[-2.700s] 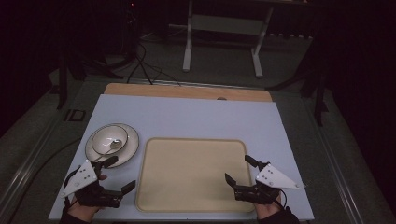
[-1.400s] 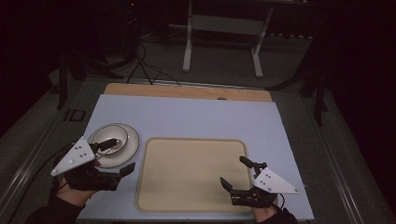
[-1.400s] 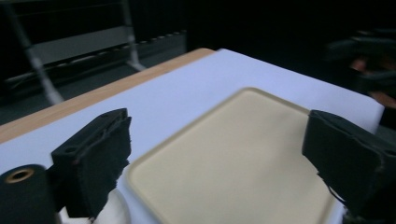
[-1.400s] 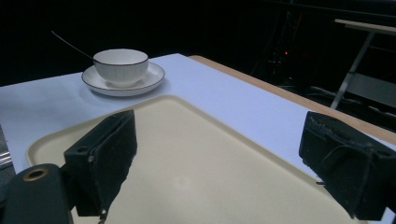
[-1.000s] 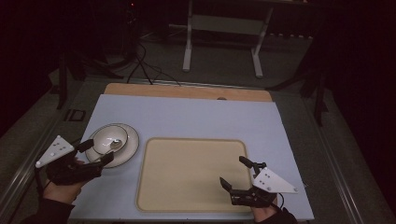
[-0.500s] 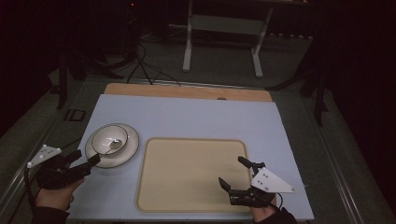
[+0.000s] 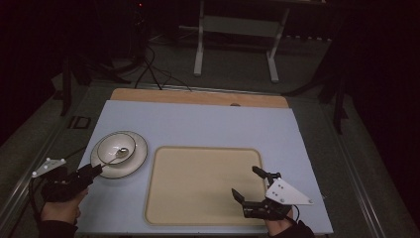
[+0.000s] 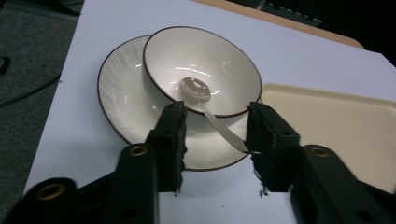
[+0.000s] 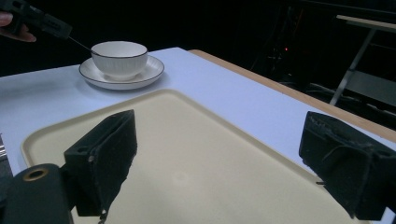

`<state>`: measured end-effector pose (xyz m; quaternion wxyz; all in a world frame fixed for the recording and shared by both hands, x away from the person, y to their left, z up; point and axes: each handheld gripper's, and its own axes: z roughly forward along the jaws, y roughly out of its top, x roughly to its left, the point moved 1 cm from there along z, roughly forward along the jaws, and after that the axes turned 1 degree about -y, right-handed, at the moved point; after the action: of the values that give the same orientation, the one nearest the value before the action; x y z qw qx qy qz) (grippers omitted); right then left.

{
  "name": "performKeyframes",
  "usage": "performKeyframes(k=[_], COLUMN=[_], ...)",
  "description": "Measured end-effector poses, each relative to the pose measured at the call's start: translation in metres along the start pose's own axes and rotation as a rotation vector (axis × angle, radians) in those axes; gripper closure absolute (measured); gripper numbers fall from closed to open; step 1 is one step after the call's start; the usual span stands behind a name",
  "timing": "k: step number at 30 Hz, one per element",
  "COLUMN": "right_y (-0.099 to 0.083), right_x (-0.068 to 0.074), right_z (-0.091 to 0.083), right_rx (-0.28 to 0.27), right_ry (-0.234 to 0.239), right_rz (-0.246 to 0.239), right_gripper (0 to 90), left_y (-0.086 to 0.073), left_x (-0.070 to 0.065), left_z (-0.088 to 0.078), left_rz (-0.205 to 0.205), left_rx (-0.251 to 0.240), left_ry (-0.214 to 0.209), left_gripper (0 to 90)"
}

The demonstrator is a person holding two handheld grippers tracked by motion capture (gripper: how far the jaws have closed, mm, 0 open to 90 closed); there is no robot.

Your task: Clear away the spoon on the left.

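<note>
At centre frame lies the empty tray (image 7: 200,184); lower right, the right gripper (image 7: 250,184) gapes, holding nothing. Left, bowl (image 7: 116,149) sits on saucer (image 7: 133,161). The left gripper (image 8: 215,133), open, straddles the spoon (image 8: 205,103) handle; a nudge could tip the bowl.

Glossy white ceramic bowl (image 8: 201,70) and saucer (image 8: 122,100) catching highlights, shiny metal spoon (image 8: 205,100) gleaming, matt cream plastic tray (image 7: 203,183) lying smooth, matt pale tabletop (image 7: 208,124) edging into bare wood, rough black jaw pads fraying.

On the desk (image 7: 208,124), a bowl (image 7: 113,148) holding a spoon (image 7: 120,151) sits on a saucer (image 7: 133,158), left of the tray (image 7: 203,183).
</note>
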<state>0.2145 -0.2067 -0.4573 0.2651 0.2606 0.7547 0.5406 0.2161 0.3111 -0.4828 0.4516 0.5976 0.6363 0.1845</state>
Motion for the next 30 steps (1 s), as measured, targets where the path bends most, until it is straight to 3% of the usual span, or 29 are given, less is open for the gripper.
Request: performKeyframes(k=[9, 18, 30], right_y=[0.0, 0.0, 0.0], right_x=[0.0, 0.0, 0.0], right_z=[0.001, 0.002, 0.003], right_rx=[0.002, 0.003, 0.008], right_ry=[-0.002, 0.003, 0.005], right_rz=[-0.003, -0.005, -0.008], right_gripper=[11.6, 11.6, 11.6], left_y=[-0.004, -0.004, 0.003], left_x=[0.008, 0.013, 0.01], left_z=[0.003, 0.003, -0.004], left_rz=[-0.059, -0.127, -0.133], left_rx=[-0.009, -0.041, -0.11], left_ry=[0.009, 0.016, 0.025], left_gripper=[76.0, 83.0, 88.8])
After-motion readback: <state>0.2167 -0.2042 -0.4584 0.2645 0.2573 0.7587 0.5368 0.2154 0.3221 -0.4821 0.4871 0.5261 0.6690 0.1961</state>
